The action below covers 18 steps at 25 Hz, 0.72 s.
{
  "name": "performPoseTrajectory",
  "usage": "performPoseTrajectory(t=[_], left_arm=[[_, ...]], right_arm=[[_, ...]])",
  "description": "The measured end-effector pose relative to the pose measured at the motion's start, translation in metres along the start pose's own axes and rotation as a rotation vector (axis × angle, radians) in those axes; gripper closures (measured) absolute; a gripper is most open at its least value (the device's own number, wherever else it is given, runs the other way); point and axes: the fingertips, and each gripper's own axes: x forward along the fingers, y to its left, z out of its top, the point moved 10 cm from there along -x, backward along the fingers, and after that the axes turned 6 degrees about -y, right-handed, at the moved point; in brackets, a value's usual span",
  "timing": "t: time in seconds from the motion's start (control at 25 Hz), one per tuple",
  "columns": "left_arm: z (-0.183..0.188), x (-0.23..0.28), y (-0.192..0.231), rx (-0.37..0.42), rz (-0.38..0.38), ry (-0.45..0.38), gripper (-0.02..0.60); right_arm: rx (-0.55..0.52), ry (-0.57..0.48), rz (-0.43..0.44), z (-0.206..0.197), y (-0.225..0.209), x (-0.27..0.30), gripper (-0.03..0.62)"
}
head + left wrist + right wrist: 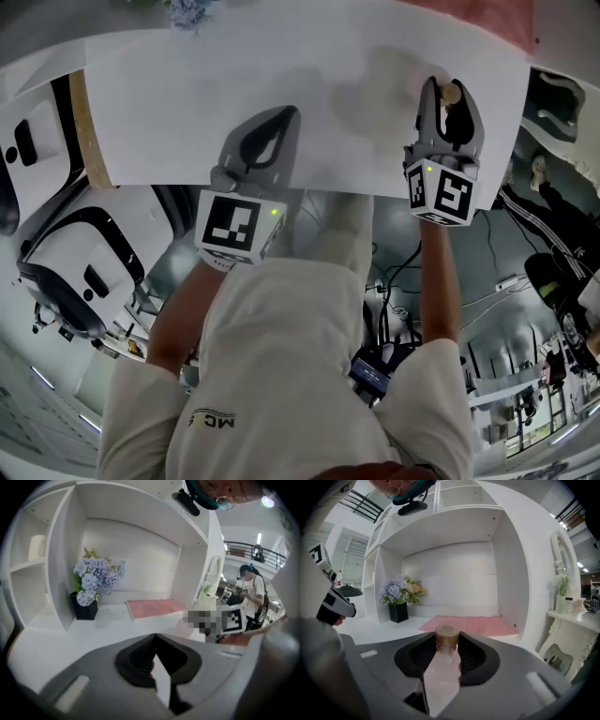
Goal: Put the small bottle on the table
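Observation:
The small bottle (pixel 442 677) is pale pink with a gold cap (pixel 447 636). It stands upright between the jaws of my right gripper (pixel 446 643), which is shut on its body. In the head view the right gripper (pixel 450 111) hangs over the right part of the white table (pixel 187 94), and the bottle's cap (pixel 453 94) shows between the fingers. My left gripper (pixel 261 141) hovers over the table's near edge, left of centre. Its jaws (pixel 154 638) meet at the tips with nothing between them.
A white shelf unit (pixel 506 573) stands behind the table. In its alcove lie a pink mat (pixel 468 623) and a black pot of flowers (pixel 397 603), also seen as flowers (pixel 91 581) from the left. A person (pixel 253 592) stands at the far right.

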Motion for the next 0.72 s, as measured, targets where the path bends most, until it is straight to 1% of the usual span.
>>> performPoseTrajectory(t=[0.24,0.32,0.4,0.52,0.56,0.6,0.64,0.72], left_arm=[[-0.003,0.007,-0.006,0.001,0.002,0.011,0.580],[-0.002,0.008,-0.007,-0.011,-0.001,0.006,0.580],[-0.001,0.009,-0.008,-0.026,-0.004,0.003,0.580],[0.001,0.010,-0.010,-0.019,0.000,-0.003,0.580],[0.002,0.009,-0.011,-0.016,0.002,-0.005,0.580],[0.003,0.009,-0.012,-0.016,0.003,-0.006,0.580],[0.005,0.008,-0.013,-0.016,0.004,-0.007,0.580],[0.007,0.006,-0.016,-0.016,0.002,-0.007,0.580]], right_arm=[[-0.015,0.014,-0.015,-0.010,-0.005,0.006,0.454],[-0.022,0.021,-0.014,-0.014,-0.004,0.006,0.453],[-0.040,0.018,-0.009,-0.016,-0.004,0.005,0.453],[-0.068,0.010,-0.001,-0.015,-0.005,0.005,0.450],[-0.071,0.014,0.004,-0.015,-0.005,0.005,0.436],[-0.071,0.022,0.010,-0.016,-0.005,0.005,0.401],[-0.068,0.031,0.014,-0.016,-0.004,0.003,0.381],[-0.066,0.045,0.017,-0.016,-0.004,-0.002,0.379]])
